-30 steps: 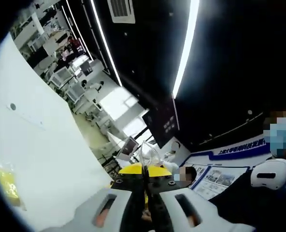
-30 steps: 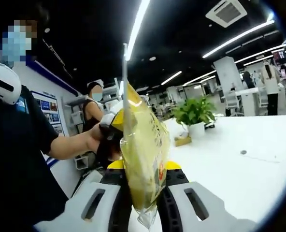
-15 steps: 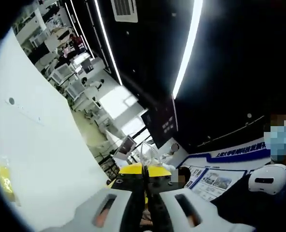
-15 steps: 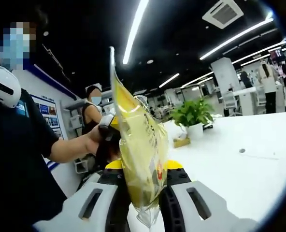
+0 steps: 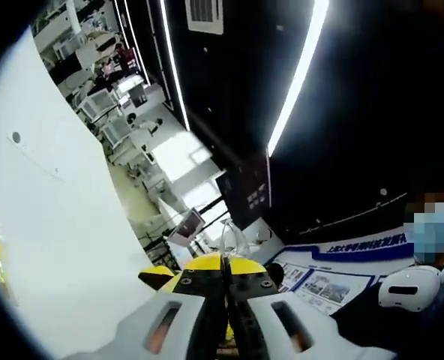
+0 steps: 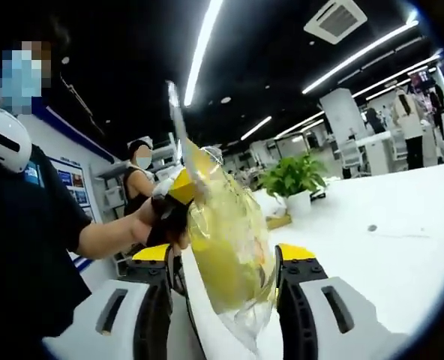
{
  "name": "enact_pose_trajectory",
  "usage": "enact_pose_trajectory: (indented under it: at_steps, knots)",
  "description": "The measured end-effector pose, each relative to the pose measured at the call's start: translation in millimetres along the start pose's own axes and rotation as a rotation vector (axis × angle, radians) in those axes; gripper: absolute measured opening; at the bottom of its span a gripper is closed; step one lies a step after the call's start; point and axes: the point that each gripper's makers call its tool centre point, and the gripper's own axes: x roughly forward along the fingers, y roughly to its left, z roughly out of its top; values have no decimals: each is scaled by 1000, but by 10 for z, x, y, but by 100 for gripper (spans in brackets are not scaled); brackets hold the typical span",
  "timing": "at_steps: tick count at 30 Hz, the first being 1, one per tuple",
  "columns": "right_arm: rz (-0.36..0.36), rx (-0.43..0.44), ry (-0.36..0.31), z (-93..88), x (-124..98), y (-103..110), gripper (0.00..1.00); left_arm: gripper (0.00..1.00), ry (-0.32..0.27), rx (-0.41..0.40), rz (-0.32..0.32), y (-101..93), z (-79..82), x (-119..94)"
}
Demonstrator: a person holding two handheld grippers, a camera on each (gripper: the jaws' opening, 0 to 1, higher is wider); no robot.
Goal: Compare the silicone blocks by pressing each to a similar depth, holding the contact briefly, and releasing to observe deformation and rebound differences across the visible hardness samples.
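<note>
Silicone blocks named in the task cannot be made out; what hangs in the air is a clear bag (image 6: 226,259) of yellow material, raised above a white table (image 6: 387,225) in an open office. In the right gripper view, the right gripper (image 6: 222,300) stands with its jaws spread wide on either side of the bag's lower end, apparently not pinching it. The left gripper (image 6: 169,196), carried in a person's hand (image 6: 153,219), meets the bag's upper edge. In the left gripper view, that gripper's (image 5: 224,300) jaws are drawn close together on a thin clear strip (image 5: 229,238), likely the bag's edge, so it seems to bear the bag's weight. Lifted like this, the bag looks poised for opening or setting down before any pressing can begin. A potted plant (image 6: 293,180) stands farther along the table.
</note>
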Motion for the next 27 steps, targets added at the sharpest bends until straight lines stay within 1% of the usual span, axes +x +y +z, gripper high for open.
enact_pose_trajectory:
  at_steps: [3, 6, 8, 11, 13, 14, 15, 18, 22, 25, 27]
  knots:
    - [-21, -4, 0, -5, -9, -20, 64, 0, 4, -1, -4, -4, 4, 5]
    - [-32, -22, -1, -11, -39, -15, 67, 0, 7, -4, -8, -4, -8, 20]
    - [-34, -50, -23, 20, -61, -12, 69, 0, 9, -9, -9, -1, -21, 32]
    - [-52, -60, -25, 23, -72, -29, 80, 0, 11, -15, -13, -6, -42, 48]
    - [-69, -60, -29, 20, -90, -51, 89, 0, 12, -20, -14, -2, -51, 54]
    - [-82, -58, -30, 16, -98, -67, 94, 0, 12, -22, -15, -1, -54, 55]
    - [-103, -55, -28, -2, -116, -86, 96, 0, 12, -21, -14, 2, -60, 55]
    - [-115, -79, -24, -30, -158, -86, 96, 0, 7, -27, -7, 42, -66, 44]
    - [-159, -109, -16, -51, -231, -132, 96, 0, -2, -44, 5, 93, -71, 18]
    - [-215, -128, 9, -85, -334, -202, 96, 0, -7, -51, 17, 142, -78, -3]
    - [-229, -121, 2, -101, -430, -188, 96, 0, -11, -62, 25, 182, -80, -22]
